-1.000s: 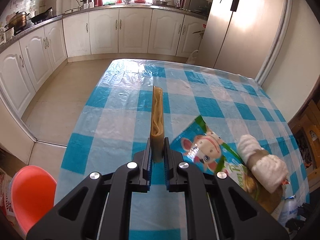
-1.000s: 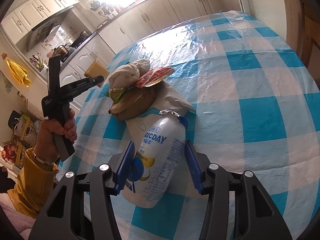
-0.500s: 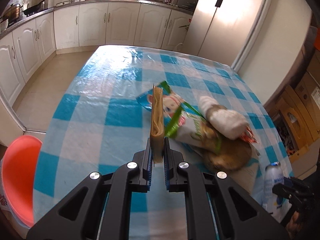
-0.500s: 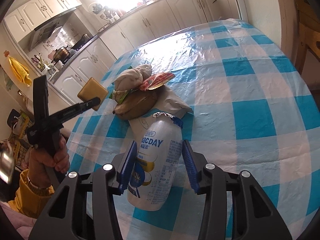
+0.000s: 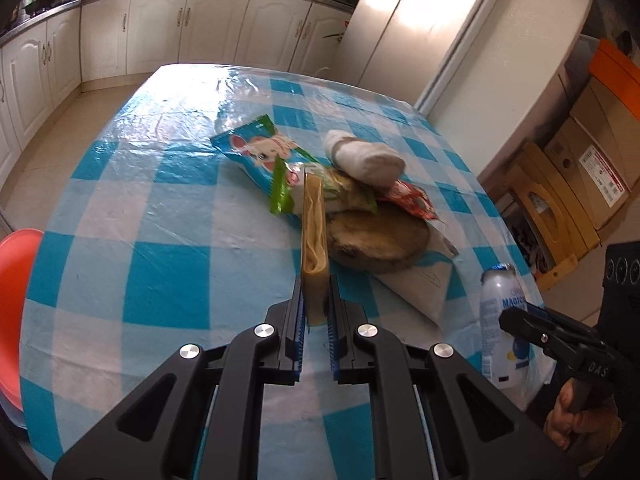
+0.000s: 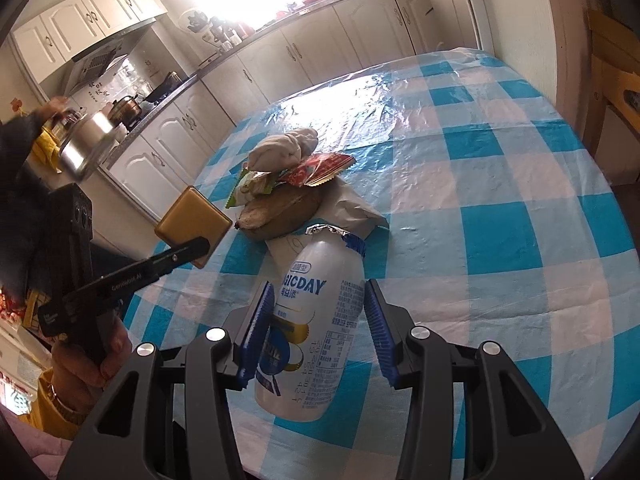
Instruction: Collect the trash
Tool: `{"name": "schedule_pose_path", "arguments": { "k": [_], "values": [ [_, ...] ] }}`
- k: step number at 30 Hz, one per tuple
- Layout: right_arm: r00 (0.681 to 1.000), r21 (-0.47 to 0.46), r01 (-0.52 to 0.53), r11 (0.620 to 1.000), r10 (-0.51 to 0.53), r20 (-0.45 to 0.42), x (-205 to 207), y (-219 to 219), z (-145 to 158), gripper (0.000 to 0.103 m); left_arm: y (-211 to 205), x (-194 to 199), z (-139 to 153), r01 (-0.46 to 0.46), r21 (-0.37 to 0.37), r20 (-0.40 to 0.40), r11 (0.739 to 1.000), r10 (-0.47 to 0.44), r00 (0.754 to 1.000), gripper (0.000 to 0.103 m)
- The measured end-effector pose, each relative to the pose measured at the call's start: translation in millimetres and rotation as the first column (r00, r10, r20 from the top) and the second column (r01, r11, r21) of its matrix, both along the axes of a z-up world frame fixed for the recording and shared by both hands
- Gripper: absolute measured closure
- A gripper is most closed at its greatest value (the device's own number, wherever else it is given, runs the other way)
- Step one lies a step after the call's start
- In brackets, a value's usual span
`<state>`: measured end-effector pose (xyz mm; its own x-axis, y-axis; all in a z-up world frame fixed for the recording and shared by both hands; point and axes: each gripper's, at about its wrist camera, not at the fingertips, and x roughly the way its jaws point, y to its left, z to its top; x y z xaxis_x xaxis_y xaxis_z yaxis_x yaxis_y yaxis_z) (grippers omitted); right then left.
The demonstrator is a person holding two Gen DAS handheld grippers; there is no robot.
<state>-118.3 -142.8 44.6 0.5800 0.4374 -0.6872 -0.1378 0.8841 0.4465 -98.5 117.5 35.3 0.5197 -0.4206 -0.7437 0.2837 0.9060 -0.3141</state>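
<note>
My left gripper [image 5: 315,300] is shut on a flat tan-gold packet [image 5: 313,236], held on edge above the checked table; the packet also shows in the right wrist view [image 6: 192,224]. My right gripper [image 6: 316,320] is open around a white MAGICDAY bottle [image 6: 316,328] that stands on the table; the left pad is at the bottle, the right pad stands a little off it. A trash pile lies beyond: a brown peel [image 5: 376,240], a white tissue wad [image 5: 364,158], a red wrapper [image 5: 412,196], a blue cartoon wrapper [image 5: 260,152] and white paper [image 5: 420,284].
The blue-and-white checked tablecloth [image 5: 160,264] covers the table. An orange-red bin [image 5: 16,292] stands off the table's left edge. Cardboard boxes [image 5: 588,168] are stacked at the right wall. White kitchen cabinets [image 5: 160,32] line the far side.
My left gripper has swung right with the packet, bringing the trash pile and the bottle more into view. My right gripper stays around the bottle, a little further forward.
</note>
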Motion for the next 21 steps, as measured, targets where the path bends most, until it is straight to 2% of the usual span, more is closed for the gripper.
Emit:
{"name": "schedule_pose_path", "arguments": {
  "k": [4, 10, 13, 15, 18, 21],
  "values": [
    [1.000, -0.024, -0.008, 1.000, 0.008, -0.013, 1, 5, -3, 0.055, -5, -6, -5, 0.035, -0.012, -0.030, 0.999, -0.035, 0.999, 0.092],
    [0.999, -0.068, -0.002, 0.998, -0.001, -0.043, 11, 7, -17, 0.055, -16, -2, -17, 0.076, 0.009, -0.085, 0.997, -0.075, 0.994, 0.091],
    [0.999, -0.087, 0.005, 0.996, -0.008, -0.035, 14, 8, -17, 0.055, -16, 1, -18, 0.082, 0.008, -0.077, 0.997, -0.081, 0.994, 0.081],
    [0.999, -0.087, 0.002, 0.996, -0.006, -0.036, 16, 8, -17, 0.055, -15, 3, -16, 0.069, 0.010, -0.058, 0.998, -0.068, 0.996, 0.056],
    [0.999, -0.081, -0.007, 0.997, 0.003, -0.051, 16, 9, -21, 0.051, -12, 6, -15, 0.043, 0.027, -0.027, 0.999, -0.042, 0.999, 0.053],
    [0.999, -0.092, -0.007, 0.996, 0.002, -0.048, 14, 10, -23, 0.044, -6, 10, -16, 0.021, -0.001, -0.025, 1.000, -0.021, 0.999, 0.053]
  ]
}}
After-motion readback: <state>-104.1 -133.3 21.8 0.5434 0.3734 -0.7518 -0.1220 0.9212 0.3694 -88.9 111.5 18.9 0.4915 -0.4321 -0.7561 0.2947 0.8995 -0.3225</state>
